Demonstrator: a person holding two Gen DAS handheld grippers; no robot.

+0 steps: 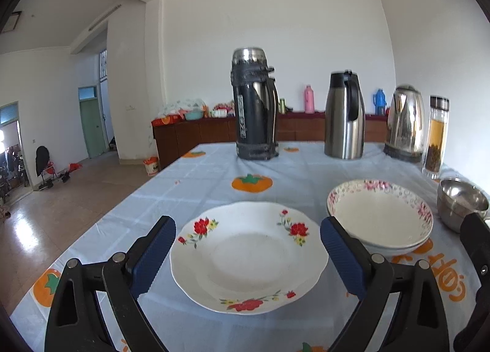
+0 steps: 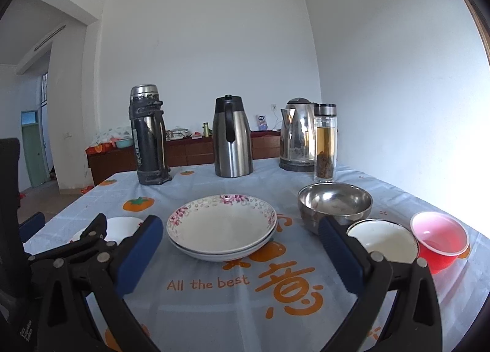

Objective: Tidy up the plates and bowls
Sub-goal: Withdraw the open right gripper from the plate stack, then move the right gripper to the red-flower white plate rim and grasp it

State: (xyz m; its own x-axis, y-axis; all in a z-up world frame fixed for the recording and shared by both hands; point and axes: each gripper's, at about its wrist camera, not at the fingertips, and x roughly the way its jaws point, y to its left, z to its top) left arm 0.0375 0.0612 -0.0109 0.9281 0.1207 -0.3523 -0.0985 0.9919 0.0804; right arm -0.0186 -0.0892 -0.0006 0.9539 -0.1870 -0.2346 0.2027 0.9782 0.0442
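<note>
A white plate with red flowers (image 1: 248,257) lies flat on the counter (image 1: 208,174), between the spread pads of the left tongs (image 1: 248,255), which touch nothing. Just to its right sit two stacked pink-rimmed plates (image 1: 381,217), seen centrally by the right wrist camera. Only that view shows the small white bowl (image 2: 384,240) and red bowl (image 2: 439,240) beside the steel bowl (image 2: 335,202). The right tongs (image 2: 240,252) are spread too, holding nothing. The white bowl appears to touch the red one, though a finger partly hides it. Flasks and a kettle (image 2: 298,134) stand behind.
</note>
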